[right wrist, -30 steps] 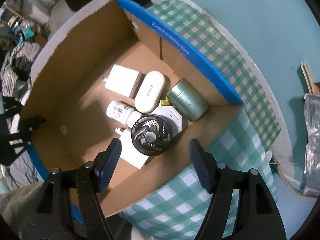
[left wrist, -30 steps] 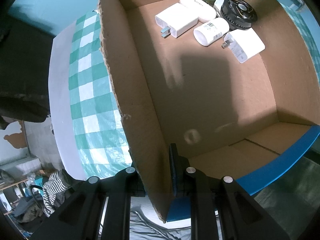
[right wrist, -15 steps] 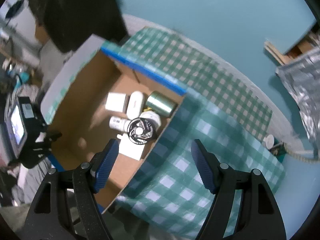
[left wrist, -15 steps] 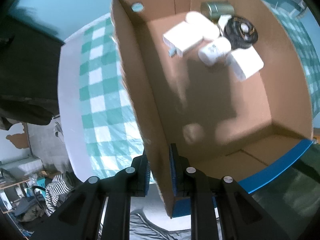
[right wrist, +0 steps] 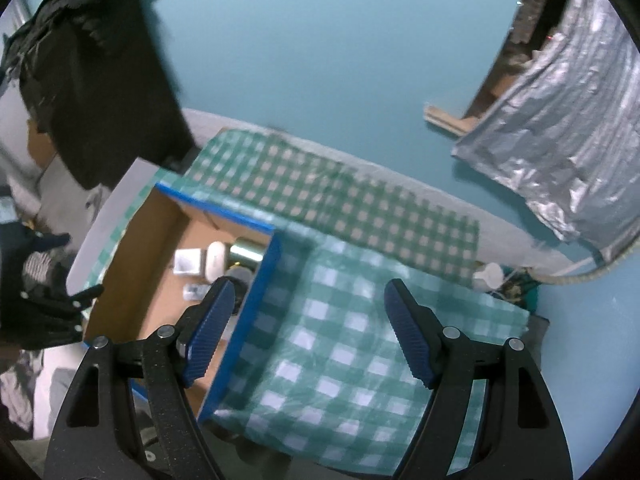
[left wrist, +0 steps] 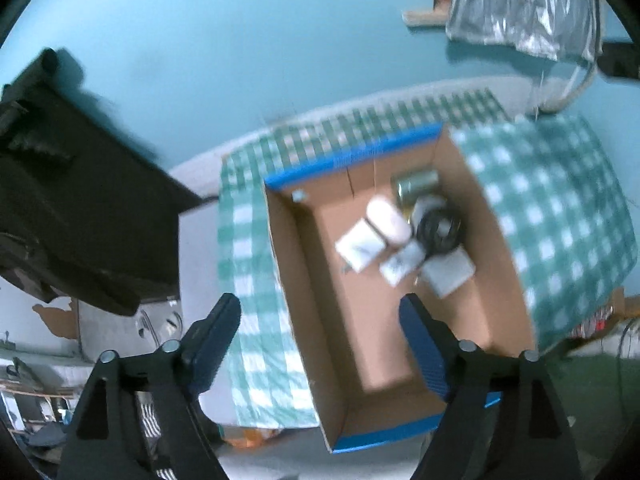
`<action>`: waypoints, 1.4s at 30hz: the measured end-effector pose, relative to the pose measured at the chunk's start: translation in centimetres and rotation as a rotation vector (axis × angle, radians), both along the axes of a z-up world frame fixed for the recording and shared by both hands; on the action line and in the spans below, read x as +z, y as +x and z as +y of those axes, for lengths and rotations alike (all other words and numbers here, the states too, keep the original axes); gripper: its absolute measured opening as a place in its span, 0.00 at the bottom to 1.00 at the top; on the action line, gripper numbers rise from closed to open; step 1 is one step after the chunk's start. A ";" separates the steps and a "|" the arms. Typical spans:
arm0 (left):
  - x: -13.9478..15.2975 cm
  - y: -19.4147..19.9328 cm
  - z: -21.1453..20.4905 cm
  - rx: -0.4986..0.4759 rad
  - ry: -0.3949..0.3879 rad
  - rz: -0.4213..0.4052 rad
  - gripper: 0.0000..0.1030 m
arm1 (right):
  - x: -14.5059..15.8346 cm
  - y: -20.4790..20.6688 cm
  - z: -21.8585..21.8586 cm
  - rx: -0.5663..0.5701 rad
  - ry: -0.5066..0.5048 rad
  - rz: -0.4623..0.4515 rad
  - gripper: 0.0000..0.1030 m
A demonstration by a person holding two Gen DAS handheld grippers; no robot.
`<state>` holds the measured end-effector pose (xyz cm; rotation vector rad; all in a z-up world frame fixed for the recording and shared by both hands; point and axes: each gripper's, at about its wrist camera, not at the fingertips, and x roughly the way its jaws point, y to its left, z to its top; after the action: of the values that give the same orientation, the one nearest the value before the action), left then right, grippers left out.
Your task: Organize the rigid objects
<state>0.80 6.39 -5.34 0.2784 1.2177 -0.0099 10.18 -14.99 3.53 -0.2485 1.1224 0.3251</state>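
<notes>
A cardboard box (left wrist: 352, 156) with a blue rim stands on the green checked cloth. Inside it, crowded at the far end, lie a black round fan (left wrist: 440, 230), a green tin (left wrist: 416, 190), a white oval case (left wrist: 388, 220), a white bottle (left wrist: 402, 266) and two white chargers (left wrist: 360, 248). My left gripper (left wrist: 320, 300) hangs high above the box's near half, its jaws opening with nothing between them. My right gripper (right wrist: 310, 286) hovers over the cloth just right of the box's blue rim (right wrist: 256, 308), jaws opening a little, also empty.
The checked cloth (right wrist: 352, 320) covers a pale table that ends close behind the box. A black garment (left wrist: 80, 200) hangs at the left, and a silver foil sheet (right wrist: 560, 140) at the upper right against the teal wall. A small white object (right wrist: 490, 274) sits at the table's right end.
My left gripper has let go of the box's near wall and opened wide. Both grippers have risen well above the box; the right one has swung rightwards over the cloth.
</notes>
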 end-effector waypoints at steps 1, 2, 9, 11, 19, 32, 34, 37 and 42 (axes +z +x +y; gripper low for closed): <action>0.9 0.1 -0.3 0.003 -0.006 -0.020 0.84 | 0.4 -0.2 -0.5 -0.014 -0.003 -0.012 0.75; 1.8 0.2 -0.6 0.009 -0.015 -0.042 0.85 | 0.7 -0.4 -0.9 -0.028 -0.003 -0.026 0.75; 5.4 0.4 -2.2 0.033 -0.027 -0.142 0.99 | 2.6 -2.2 -4.0 -0.119 0.052 -0.093 0.75; 6.3 0.4 -2.8 0.031 -0.038 -0.165 0.99 | 3.0 -2.5 -4.9 -0.152 0.067 -0.100 0.75; 9.4 -0.1 -3.5 0.082 -0.058 -0.272 0.99 | 4.5 -3.9 -7.4 -0.251 0.114 -0.187 0.75; 10.7 -0.4 -5.2 0.085 -0.076 -0.331 0.99 | 4.4 -4.8 -9.0 -0.275 0.118 -0.204 0.75; 10.3 -0.2 -5.4 0.093 -0.071 -0.316 0.99 | 4.4 -4.7 -9.0 -0.274 0.115 -0.204 0.75; 9.8 0.0 -5.2 0.118 -0.090 -0.292 0.99 | 4.3 -4.7 -9.1 -0.271 0.116 -0.199 0.75; 9.4 -0.2 -5.3 0.136 -0.098 -0.272 0.99 | 4.3 -4.6 -9.3 -0.267 0.111 -0.200 0.75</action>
<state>0.60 1.06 4.08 0.1059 0.9605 0.0834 5.61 -24.25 7.87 -0.0300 0.9232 0.1210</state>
